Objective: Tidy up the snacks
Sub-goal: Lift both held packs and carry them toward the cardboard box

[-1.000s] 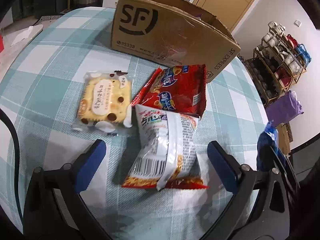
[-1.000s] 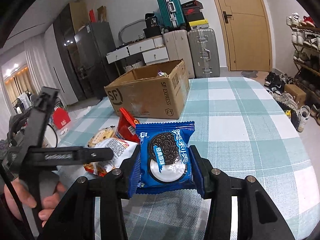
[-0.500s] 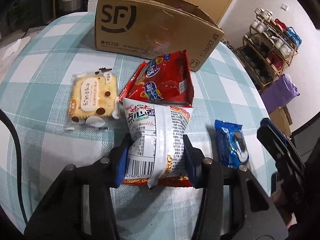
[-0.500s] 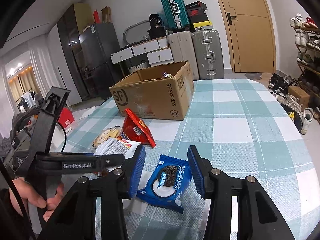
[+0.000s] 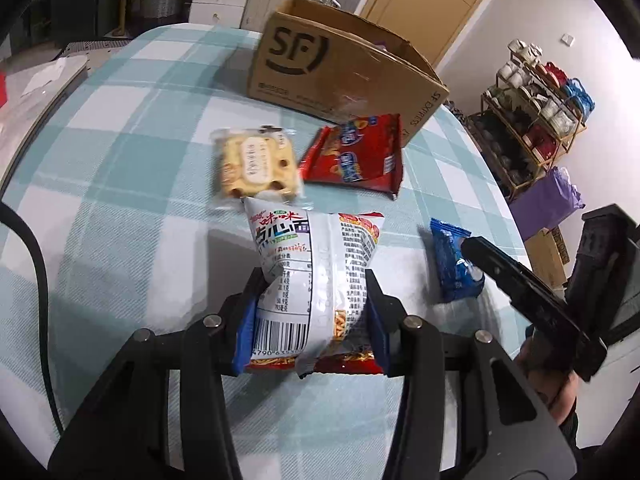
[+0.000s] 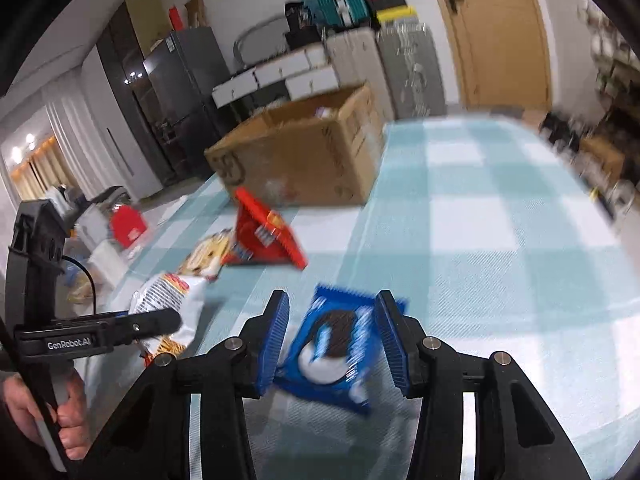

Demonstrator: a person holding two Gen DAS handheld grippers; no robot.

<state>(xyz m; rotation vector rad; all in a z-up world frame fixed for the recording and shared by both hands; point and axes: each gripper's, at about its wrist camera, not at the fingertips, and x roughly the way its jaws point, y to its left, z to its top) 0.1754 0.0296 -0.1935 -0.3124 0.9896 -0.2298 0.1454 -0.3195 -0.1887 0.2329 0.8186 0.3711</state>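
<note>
- Since a second ago we've clenched the left tool [image 5: 310, 320] on the noodle bag [image 5: 316, 276] — right tool [image 6: 332, 340] released, Oreo pack [image 6: 332, 354] dropped.
- Bag's light, crinkly, crushable — we grip mid-body, gently.

Surface [image 6: 480, 208]: teal-and-white checked cloth. Walls: white. Wooden door [image 6: 500, 32] behind the surface. 2 upright suitcases [image 6: 384, 68] beside a white drawer unit [image 6: 280, 76]. Dark refrigerator [image 6: 180, 92] left. Shoe rack [image 5: 536, 108] along right wall.
</note>
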